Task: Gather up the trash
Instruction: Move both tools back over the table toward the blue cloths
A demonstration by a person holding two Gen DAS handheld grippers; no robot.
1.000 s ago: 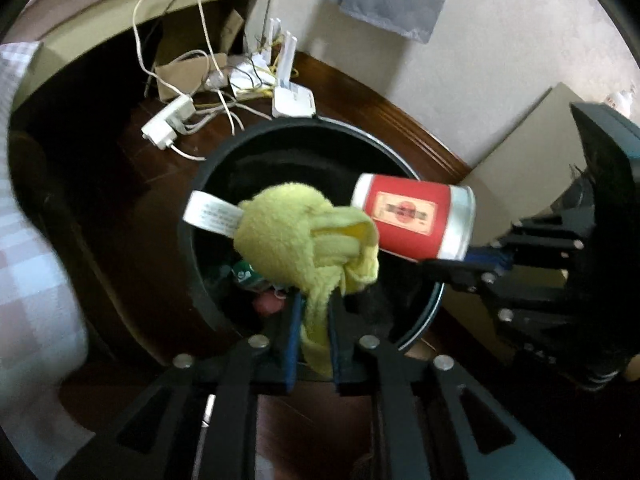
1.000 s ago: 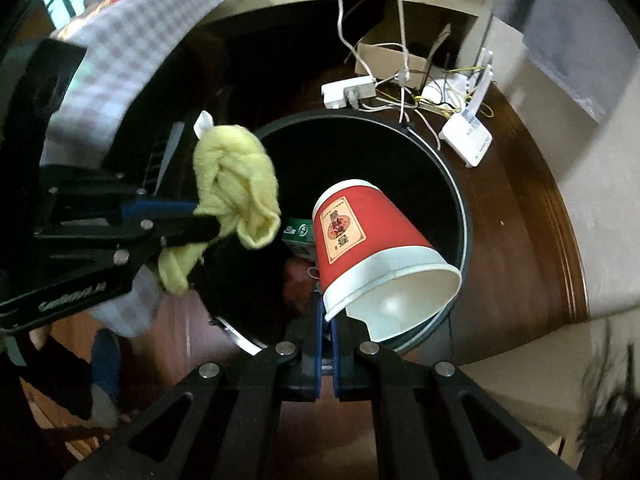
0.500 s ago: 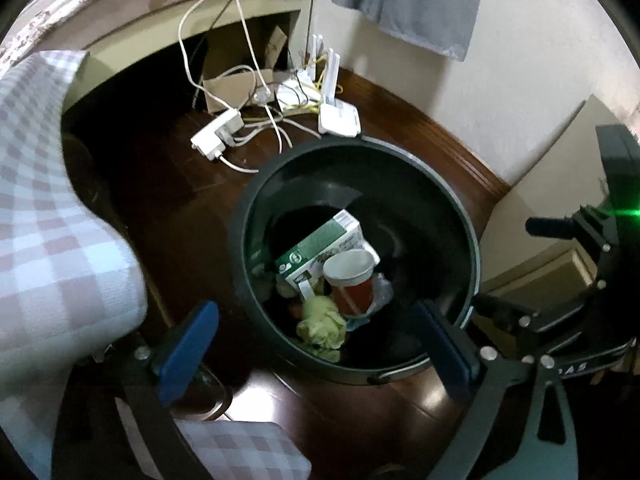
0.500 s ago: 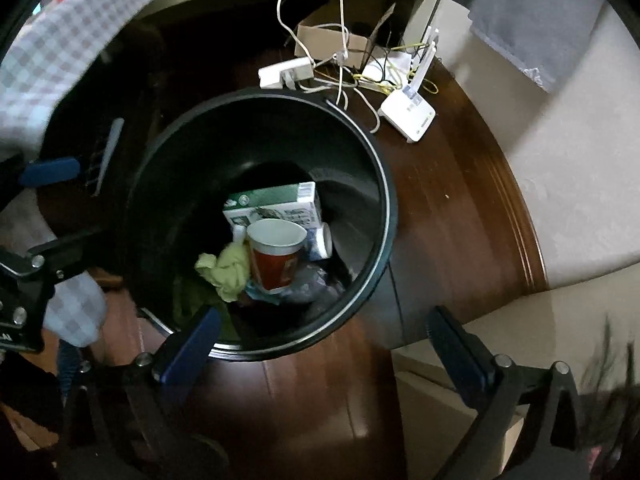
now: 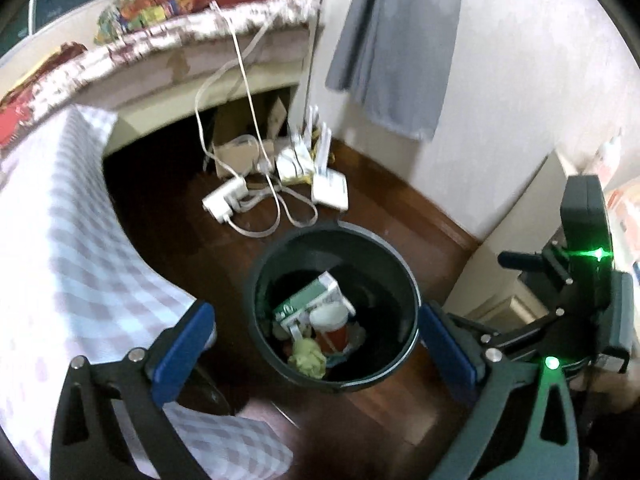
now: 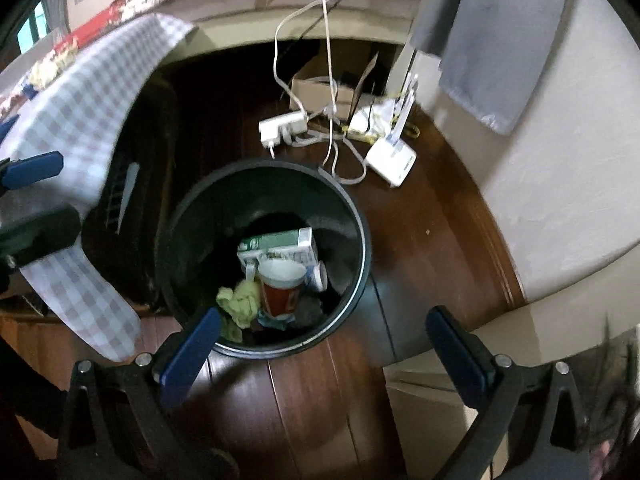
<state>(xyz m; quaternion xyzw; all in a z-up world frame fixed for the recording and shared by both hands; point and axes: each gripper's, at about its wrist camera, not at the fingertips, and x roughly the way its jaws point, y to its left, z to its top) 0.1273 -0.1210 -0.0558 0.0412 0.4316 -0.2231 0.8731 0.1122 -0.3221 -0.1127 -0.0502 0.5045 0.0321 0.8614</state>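
A round black trash bin (image 5: 400, 276) stands on the dark wood floor; it also shows in the right wrist view (image 6: 360, 240). Inside lie a red paper cup (image 5: 334, 326) (image 6: 280, 286), a yellow cloth (image 5: 307, 358) (image 6: 240, 306) and a green-and-white carton (image 5: 308, 300) (image 6: 276, 242). My left gripper (image 5: 314, 350) is wide open and empty, raised above the bin. My right gripper (image 6: 326, 354) is wide open and empty, above the bin's near rim. The right gripper also shows at the right of the left wrist view (image 5: 568, 280).
A checked cloth (image 5: 60, 240) (image 6: 92, 120) hangs at the left beside the bin. A white power strip (image 5: 224, 200) (image 6: 282, 126), cables, a router (image 5: 330, 190) (image 6: 390, 158) and a cardboard box (image 6: 324, 92) lie on the floor behind the bin. A beige wall (image 5: 500, 100) stands at the right.
Both grippers opened and dropped the yellow cloth and the red cup into the bin. Both have since risen and pulled back from the bin.
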